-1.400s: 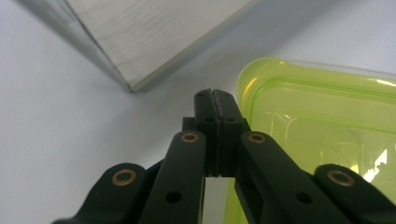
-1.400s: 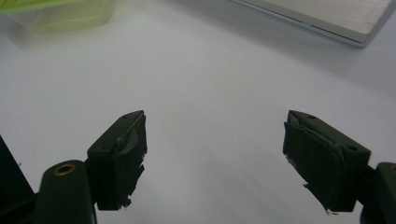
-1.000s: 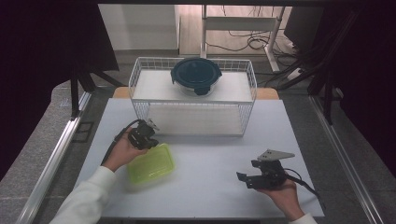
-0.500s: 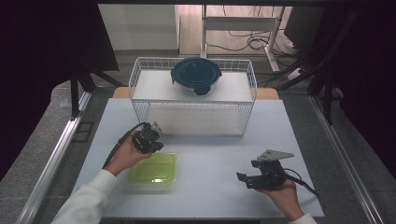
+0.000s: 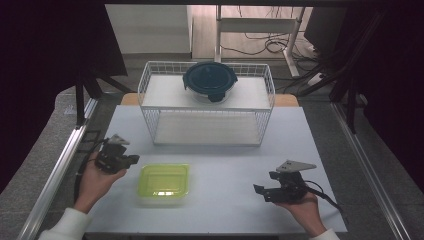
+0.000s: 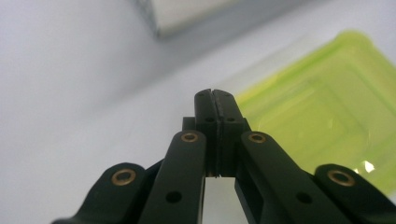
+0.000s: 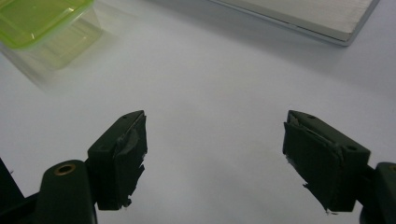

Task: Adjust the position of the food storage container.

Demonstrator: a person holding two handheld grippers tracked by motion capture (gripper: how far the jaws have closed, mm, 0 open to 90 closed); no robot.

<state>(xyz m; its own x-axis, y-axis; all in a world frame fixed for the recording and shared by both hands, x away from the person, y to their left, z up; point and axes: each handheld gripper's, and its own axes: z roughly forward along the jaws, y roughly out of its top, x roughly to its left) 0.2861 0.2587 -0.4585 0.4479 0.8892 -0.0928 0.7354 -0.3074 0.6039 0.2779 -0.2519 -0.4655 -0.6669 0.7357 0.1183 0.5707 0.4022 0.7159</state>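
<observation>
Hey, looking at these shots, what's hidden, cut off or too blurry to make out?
- Round dark-lidded container on the wire rack, high view: its lid hides any contents.
- Green-lidded container, left claw view: blurred, cut off at the right edge, partly behind the shut left claw.
- Same container, right claw view: cut off at the top left corner, beyond the open right claw.

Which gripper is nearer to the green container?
Left. The left gripper sits just beside the green container, at its left edge; the right gripper is well off to its right.
</observation>
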